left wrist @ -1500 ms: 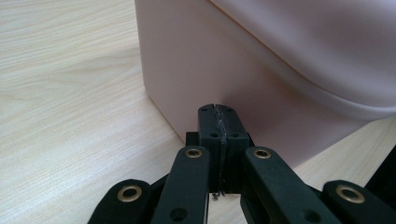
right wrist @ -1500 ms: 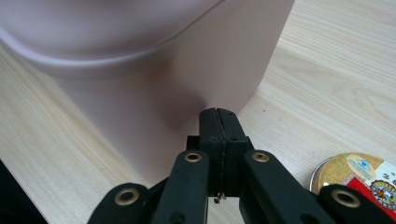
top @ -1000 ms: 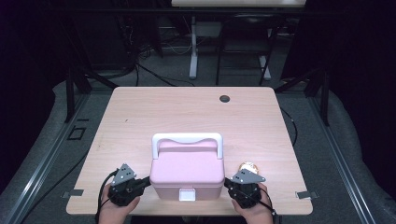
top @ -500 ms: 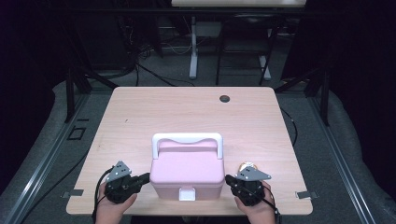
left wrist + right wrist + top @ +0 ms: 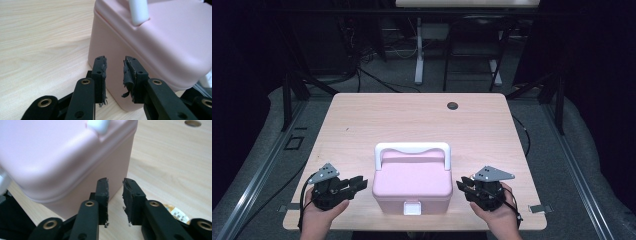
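Observation:
A pink lidded box [image 5: 412, 182] with a white handle [image 5: 412, 148] and a white front latch [image 5: 412, 208] stands near the table's front edge. My left gripper [image 5: 357, 181] is just left of it, pointing at its side wall [image 5: 110, 37]. Its jaws have just been opening and nothing is between them [image 5: 115, 65]. My right gripper [image 5: 460, 185] mirrors it on the box's right side [image 5: 117, 157]. Its jaws have also just been opening, with a narrow bare gap [image 5: 115, 186]. Neither gripper touches the box.
The light wooden table [image 5: 412, 120] has a dark round grommet hole [image 5: 452, 105] at the back. A small orange and white thing [image 5: 176, 213] lies on the table under my right gripper. Beyond the table are dark floor, cables and another desk's legs.
Both grippers have risen and drawn slightly outward from the box, and their jaws have parted. The box has not moved. The right gripper's plate now covers the small round thing.

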Action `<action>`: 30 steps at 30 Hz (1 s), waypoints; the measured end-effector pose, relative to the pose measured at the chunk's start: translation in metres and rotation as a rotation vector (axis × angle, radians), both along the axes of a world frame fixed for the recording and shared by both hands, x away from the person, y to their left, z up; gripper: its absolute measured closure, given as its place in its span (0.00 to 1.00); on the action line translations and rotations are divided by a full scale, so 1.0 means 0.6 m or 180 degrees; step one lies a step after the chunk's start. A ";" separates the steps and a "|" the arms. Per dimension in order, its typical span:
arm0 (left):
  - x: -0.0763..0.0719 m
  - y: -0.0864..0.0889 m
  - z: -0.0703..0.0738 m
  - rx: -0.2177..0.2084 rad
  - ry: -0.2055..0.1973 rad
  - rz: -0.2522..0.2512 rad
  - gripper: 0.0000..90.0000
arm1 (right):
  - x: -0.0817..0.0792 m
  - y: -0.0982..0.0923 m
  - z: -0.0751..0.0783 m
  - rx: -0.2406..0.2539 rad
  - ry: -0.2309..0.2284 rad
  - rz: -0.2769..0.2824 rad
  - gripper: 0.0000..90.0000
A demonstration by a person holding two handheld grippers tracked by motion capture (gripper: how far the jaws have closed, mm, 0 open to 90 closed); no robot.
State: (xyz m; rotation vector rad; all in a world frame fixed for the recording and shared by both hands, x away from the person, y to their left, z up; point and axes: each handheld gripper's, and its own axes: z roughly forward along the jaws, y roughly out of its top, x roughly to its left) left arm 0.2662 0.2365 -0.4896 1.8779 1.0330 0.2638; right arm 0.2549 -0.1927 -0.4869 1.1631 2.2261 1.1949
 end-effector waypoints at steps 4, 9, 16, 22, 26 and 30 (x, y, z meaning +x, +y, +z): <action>0.004 -0.004 0.019 0.0068 -0.0003 -0.0101 0.76 | 0.007 -0.005 0.026 0.0059 0.0019 0.0033 0.76; 0.010 -0.006 0.037 0.0072 -0.0005 -0.0148 0.71 | 0.013 -0.001 0.051 0.0048 0.0003 0.0102 0.73; 0.023 -0.024 0.063 0.0057 -0.0005 -0.0258 0.68 | 0.029 0.011 0.078 0.0199 -0.0026 0.0199 0.65; 0.035 -0.035 0.074 0.0053 -0.0054 -0.0279 0.66 | 0.046 0.025 0.073 0.0192 0.0021 0.0258 0.62; 0.046 -0.042 0.077 0.0046 -0.0041 -0.0281 0.65 | 0.052 0.033 0.072 0.0208 0.0060 0.0262 0.61; 0.055 -0.049 0.077 0.0051 -0.0024 -0.0281 0.64 | 0.060 0.042 0.069 0.0190 0.0073 0.0266 0.59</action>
